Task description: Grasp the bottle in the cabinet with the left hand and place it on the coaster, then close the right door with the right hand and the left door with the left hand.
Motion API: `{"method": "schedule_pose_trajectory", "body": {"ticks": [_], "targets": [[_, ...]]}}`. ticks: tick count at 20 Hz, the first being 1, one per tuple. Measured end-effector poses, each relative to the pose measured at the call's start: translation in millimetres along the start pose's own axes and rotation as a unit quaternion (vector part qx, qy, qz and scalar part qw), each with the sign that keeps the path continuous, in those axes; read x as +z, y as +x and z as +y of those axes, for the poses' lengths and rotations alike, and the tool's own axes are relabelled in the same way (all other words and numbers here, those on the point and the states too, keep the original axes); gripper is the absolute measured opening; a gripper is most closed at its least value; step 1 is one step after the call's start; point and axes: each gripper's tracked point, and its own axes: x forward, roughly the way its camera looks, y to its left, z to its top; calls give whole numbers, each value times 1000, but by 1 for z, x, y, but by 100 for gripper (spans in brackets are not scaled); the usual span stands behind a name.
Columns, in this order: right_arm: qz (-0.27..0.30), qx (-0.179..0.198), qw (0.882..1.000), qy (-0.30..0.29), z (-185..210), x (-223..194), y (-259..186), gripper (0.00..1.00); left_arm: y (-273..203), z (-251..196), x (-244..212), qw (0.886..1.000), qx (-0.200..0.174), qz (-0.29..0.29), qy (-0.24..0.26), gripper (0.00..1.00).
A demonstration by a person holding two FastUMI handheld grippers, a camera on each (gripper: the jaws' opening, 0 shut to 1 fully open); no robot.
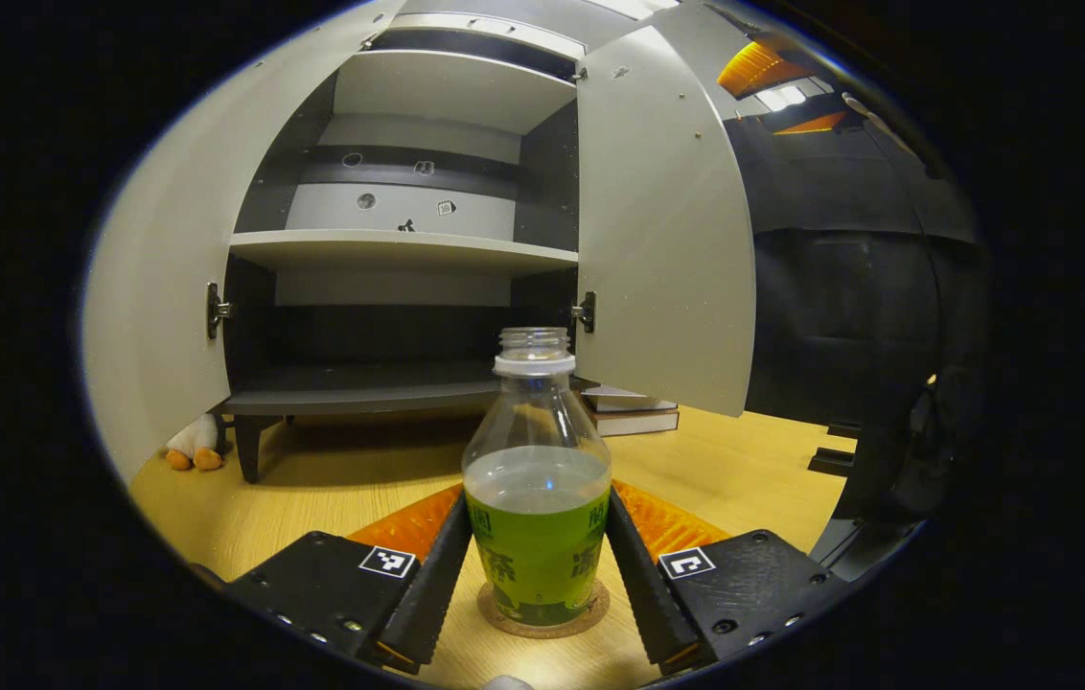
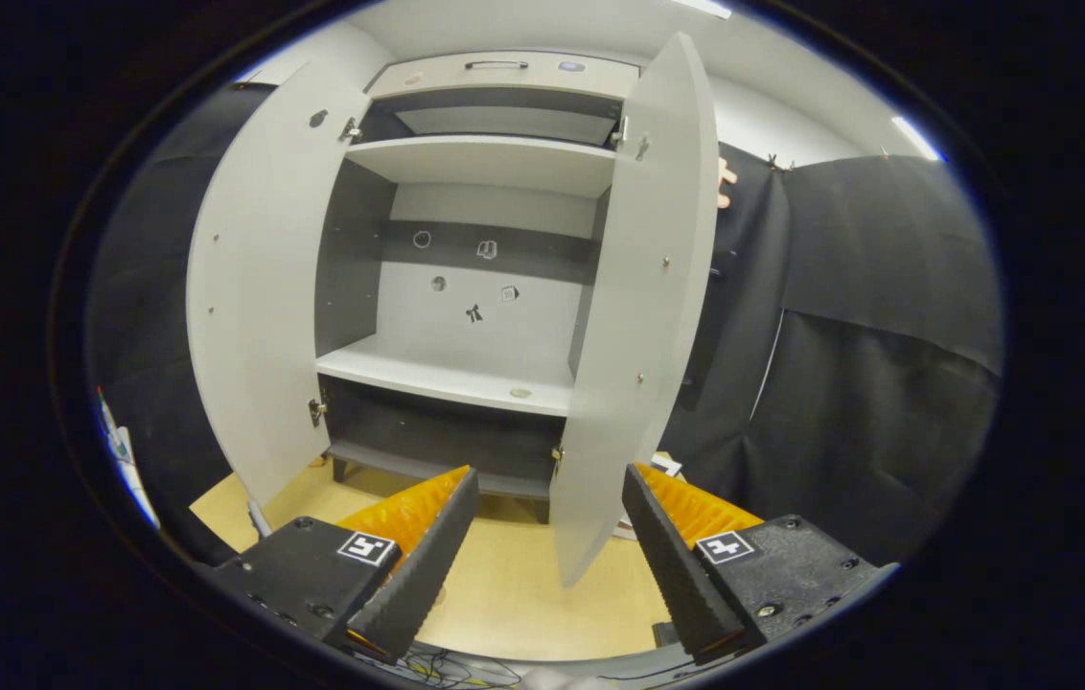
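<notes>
The bottle point(image 1: 536, 489) stands upright on the round coaster point(image 1: 542, 613) on the near part of the desk point(image 1: 332, 489). It has no cap and green drink inside. The left claw point(image 1: 536, 575) has one finger on each side of the bottle, very close, but I cannot tell if they squeeze it. Farther back stands the cabinet point(image 1: 408, 254), with the left door point(image 1: 154, 316) and the right door point(image 1: 662, 230) both swung open. Some books point(image 1: 629, 410) lie under the right door, and a small plush toy point(image 1: 195, 446) sits by the cabinet's left leg. The right claw point(image 2: 542, 565) is spread wide with nothing in it, in front of the right door's edge.
</notes>
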Motion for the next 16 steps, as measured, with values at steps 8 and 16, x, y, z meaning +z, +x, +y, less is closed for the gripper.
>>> {"method": "schedule_pose_trajectory", "body": {"ticks": [8,16], "targets": [[-10,3,1000,3,4,3,-5,99,-3,12,51,999,31,-25,22,98],[-38,3,999,20,2,18,-5,99,-33,15,192,995,67,-73,-5,96]]}}
